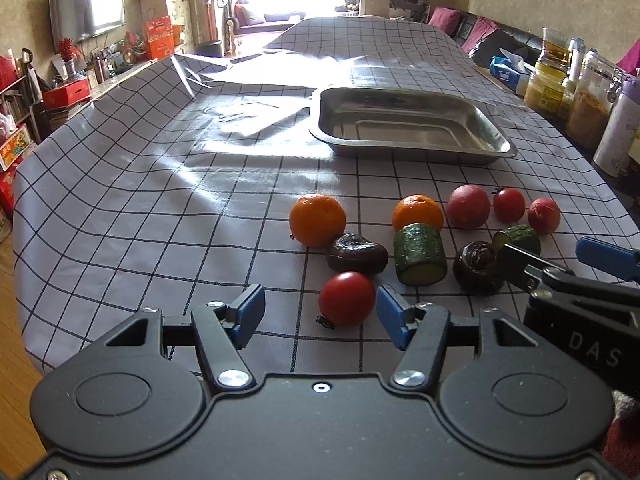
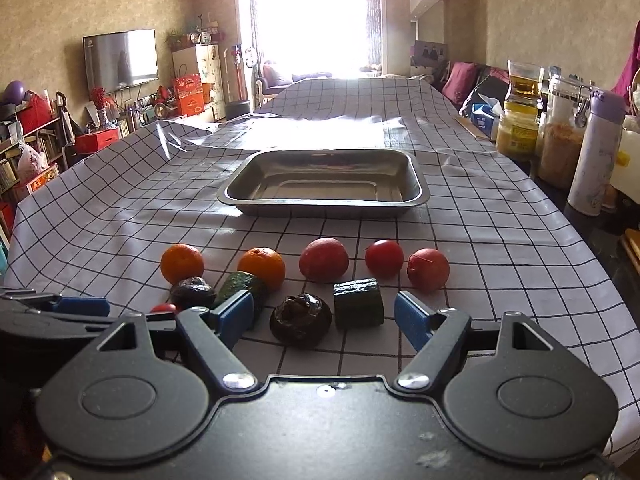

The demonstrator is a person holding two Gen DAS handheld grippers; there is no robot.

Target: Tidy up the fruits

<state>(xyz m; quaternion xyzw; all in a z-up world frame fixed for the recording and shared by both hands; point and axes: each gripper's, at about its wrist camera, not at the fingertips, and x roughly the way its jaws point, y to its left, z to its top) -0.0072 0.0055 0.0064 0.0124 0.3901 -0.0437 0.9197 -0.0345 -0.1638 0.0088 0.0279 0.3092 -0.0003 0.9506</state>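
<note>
Nothing has gone into the metal tray (image 2: 324,184) yet: it sits bare on the checked tablecloth (image 1: 160,208), well behind the fruit, so the sorting looks to be at its very start. Ten pieces lie loose on the cloth in a rough double row. Along the back row run two oranges (image 2: 182,263) (image 2: 262,267), a reddish round fruit (image 2: 324,259), a small tomato (image 2: 384,258) and another reddish fruit (image 2: 428,269). Nearer the camera are two dark wrinkled fruits (image 2: 300,320) (image 2: 193,292), two cucumber chunks (image 2: 358,303) (image 2: 242,286) and one more tomato (image 1: 347,299). That near tomato lies between the fingers of the left gripper (image 1: 320,316), closer to the right-hand pad; the pads stand wide and neither one seems to press on it, so I judge it is framed for a grab but not held. The right gripper (image 2: 324,320) also stands wide open and holds nothing, with one dark fruit and a cucumber chunk lying on the cloth in front of its gap. All pieces are left to move, if the tray is indeed where they belong, and the near tomato looks like the first candidate. To the right of the table stand jars (image 2: 560,148) and a pale flask (image 2: 596,152), apart from the fruit and of no concern to the job.
</note>
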